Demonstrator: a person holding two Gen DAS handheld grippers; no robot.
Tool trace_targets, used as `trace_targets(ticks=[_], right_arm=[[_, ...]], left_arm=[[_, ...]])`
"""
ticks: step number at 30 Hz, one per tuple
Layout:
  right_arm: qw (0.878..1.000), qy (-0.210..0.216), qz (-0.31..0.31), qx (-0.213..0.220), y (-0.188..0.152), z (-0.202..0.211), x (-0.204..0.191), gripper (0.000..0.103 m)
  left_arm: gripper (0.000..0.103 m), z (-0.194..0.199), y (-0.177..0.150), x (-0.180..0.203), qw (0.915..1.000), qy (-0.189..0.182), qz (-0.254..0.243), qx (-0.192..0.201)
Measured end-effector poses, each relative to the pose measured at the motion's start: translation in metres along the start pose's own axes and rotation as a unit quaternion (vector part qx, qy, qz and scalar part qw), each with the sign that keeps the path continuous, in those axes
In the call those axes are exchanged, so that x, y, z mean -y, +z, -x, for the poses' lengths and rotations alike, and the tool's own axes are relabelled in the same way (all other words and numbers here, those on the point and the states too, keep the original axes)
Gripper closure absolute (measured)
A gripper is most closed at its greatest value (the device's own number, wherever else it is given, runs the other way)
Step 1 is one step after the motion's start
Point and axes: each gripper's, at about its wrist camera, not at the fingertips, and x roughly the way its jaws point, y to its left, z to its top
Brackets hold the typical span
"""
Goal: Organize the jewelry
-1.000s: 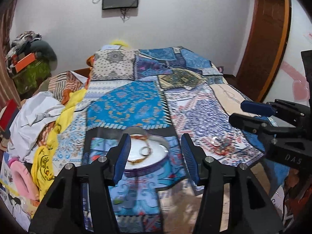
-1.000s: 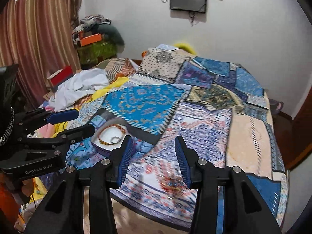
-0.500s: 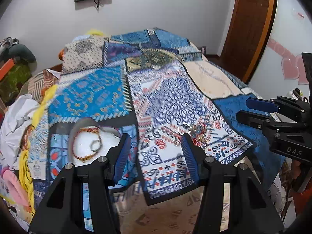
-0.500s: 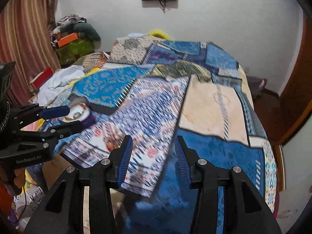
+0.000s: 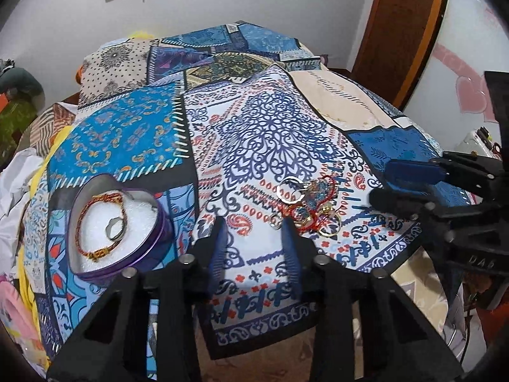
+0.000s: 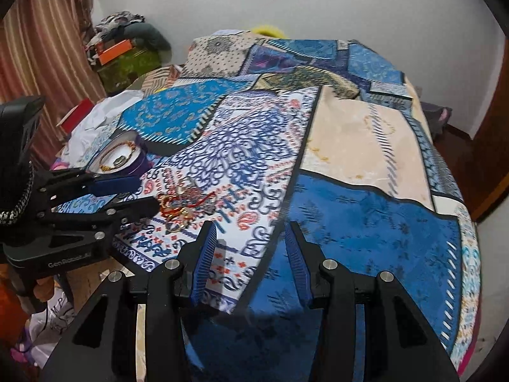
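Heart-shaped tin [image 5: 160, 227] holding bracelet [image 5: 83, 219] and ring [image 5: 115, 228], left jaws just narrowed, right jaws parted, both empty

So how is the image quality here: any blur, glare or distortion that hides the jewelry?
Left wrist view: sharp, strong fisheye bending at the edges; the jewelry pile and heart-shaped tin read clearly, no glare. Right wrist view: softer, the blue bedspread near the right gripper is smeared; the pile is small and indistinct.
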Motion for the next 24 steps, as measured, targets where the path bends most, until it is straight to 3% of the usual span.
trace_targets(ticks=[5, 13, 19, 21, 24], right_arm=[[1.000, 0.009, 0.026, 0.000, 0.004, -0.010, -0.011, 0.062], [0.999, 0.013, 0.039, -0.004, 0.009, -0.020, -0.014, 0.063], [0.999, 0.018, 0.043, -0.009, 0.013, -0.027, -0.017, 0.081], [0.999, 0.021, 0.048, -0.010, 0.013, -0.029, -0.020, 0.092], [0.998, 0.016, 0.054, -0.006, 0.013, -0.030, -0.025, 0.094]], left_arm=[[0.079, -0.003, 0.001, 0.004, 0.9999, -0.009, -0.010, 0.002], [0.081, -0.008, 0.004, 0.003, 0.9996, -0.027, -0.005, 0.004], [0.094, -0.011, 0.004, 0.007, 0.9994, -0.032, -0.010, 0.008], [0.095, -0.011, 0.004, 0.008, 0.9994, -0.032, -0.010, 0.009], [0.095, -0.009, 0.004, 0.009, 0.9994, -0.033, -0.010, 0.008]])
